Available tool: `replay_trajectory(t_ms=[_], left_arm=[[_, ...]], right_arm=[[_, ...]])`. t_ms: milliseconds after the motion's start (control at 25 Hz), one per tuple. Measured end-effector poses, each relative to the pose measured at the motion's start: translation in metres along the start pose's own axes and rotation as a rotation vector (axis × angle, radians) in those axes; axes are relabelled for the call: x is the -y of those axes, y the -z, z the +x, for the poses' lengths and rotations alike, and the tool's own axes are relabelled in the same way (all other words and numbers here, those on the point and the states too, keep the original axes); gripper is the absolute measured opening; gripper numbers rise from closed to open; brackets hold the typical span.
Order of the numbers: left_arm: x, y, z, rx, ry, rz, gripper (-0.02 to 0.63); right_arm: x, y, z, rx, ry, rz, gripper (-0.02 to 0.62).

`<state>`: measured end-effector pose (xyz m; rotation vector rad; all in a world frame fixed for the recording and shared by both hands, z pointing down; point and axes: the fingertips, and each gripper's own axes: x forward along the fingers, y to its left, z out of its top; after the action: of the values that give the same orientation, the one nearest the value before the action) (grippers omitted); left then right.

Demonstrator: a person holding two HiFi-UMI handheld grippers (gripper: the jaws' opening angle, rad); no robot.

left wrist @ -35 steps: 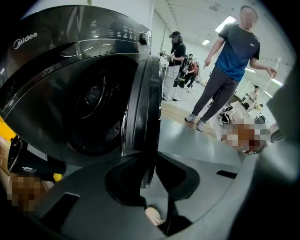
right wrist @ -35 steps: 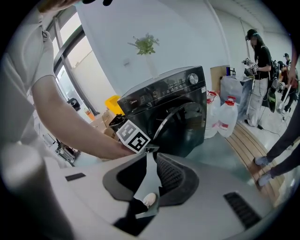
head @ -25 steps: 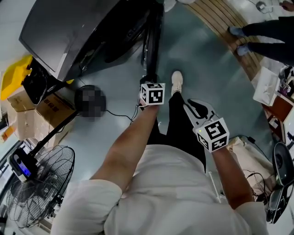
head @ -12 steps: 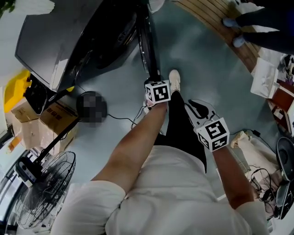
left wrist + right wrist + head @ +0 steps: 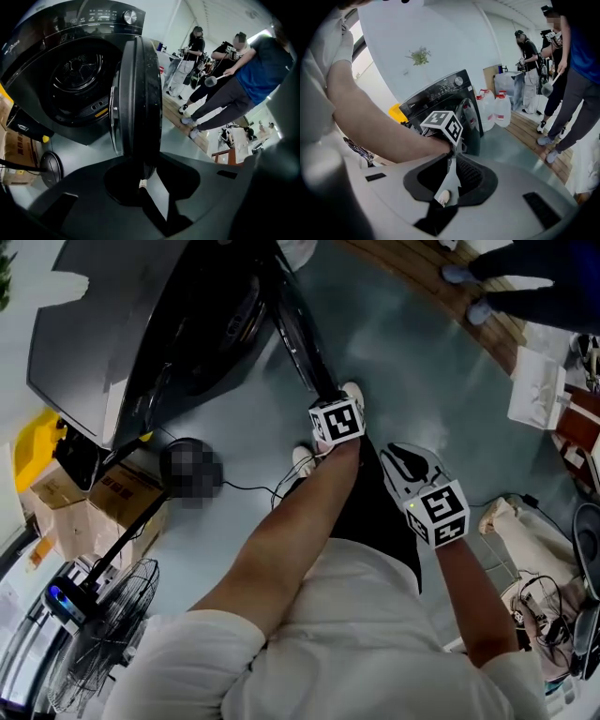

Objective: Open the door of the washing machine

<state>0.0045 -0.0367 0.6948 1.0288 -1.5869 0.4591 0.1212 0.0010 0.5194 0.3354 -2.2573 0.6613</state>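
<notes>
The black front-loading washing machine (image 5: 103,324) stands at the upper left, its drum (image 5: 77,79) exposed. Its round door (image 5: 300,343) is swung out, edge-on in the left gripper view (image 5: 138,93). My left gripper (image 5: 328,397) sits at the door's free edge, and the rim lies between its jaws (image 5: 145,176), which are opening while still on it. My right gripper (image 5: 401,460) hangs to the right of my leg, away from the machine. Its fingertips meet (image 5: 451,164) with nothing between them. It looks onto the left arm and marker cube (image 5: 443,124).
A floor fan (image 5: 103,634), cardboard boxes (image 5: 84,502) and a yellow item (image 5: 33,442) crowd the left. A black cable (image 5: 248,486) runs over the grey floor. People (image 5: 234,89) stand on the wooden strip (image 5: 422,273) beyond the door. Water jugs (image 5: 499,110) stand beside the machine.
The door has swung farther out from the machine. My left gripper moved right along with its edge. The right gripper shifted only slightly.
</notes>
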Motion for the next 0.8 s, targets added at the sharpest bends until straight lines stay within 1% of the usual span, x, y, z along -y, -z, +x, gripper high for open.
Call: replay_trajectory(t_ms=[120,400,560,800], left_arm=[[0.011,-0.002,0.003,-0.007,0.003,-0.029,0.091],[0.043,-0.001,0.01,-0.058,0.002,-0.136,0.089],[0.062,-0.01,0.014,-0.053,0.004,-0.166,0.089],[0.09,-0.016,0.02,-0.068,0.027,-0.248,0.089]], right_arm=[[0.008,0.001,-0.002,0.006,0.015,0.022,0.067],[0.026,0.011,-0.01,0.01,0.05,0.07,0.066],[0.035,0.015,-0.016,0.008,0.068,0.091,0.066],[0.051,0.018,-0.025,0.008,0.095,0.115,0.064]])
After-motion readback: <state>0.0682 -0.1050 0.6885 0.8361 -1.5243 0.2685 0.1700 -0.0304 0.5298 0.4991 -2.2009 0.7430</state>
